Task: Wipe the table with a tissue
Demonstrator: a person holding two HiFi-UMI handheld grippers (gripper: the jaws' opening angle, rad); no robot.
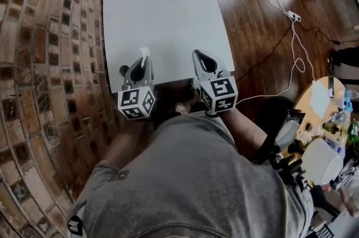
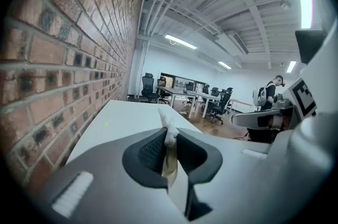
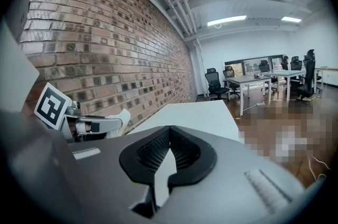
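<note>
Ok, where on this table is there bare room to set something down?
Nearly all the table is bare, from the brick wall to the wood floor side. Only the near edge is crowded: the left gripper pinching the tissue, beside the right gripper.

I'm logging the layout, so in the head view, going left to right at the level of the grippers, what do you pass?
Brick wall → left gripper, shut on the tissue → right gripper → white cable → round wooden table.

Brick wall (image 2: 58, 43), dark wood floor (image 1: 252, 12), office chairs (image 2: 148, 88), desks (image 3: 248, 80), ceiling strip lights (image 3: 227, 20)
</note>
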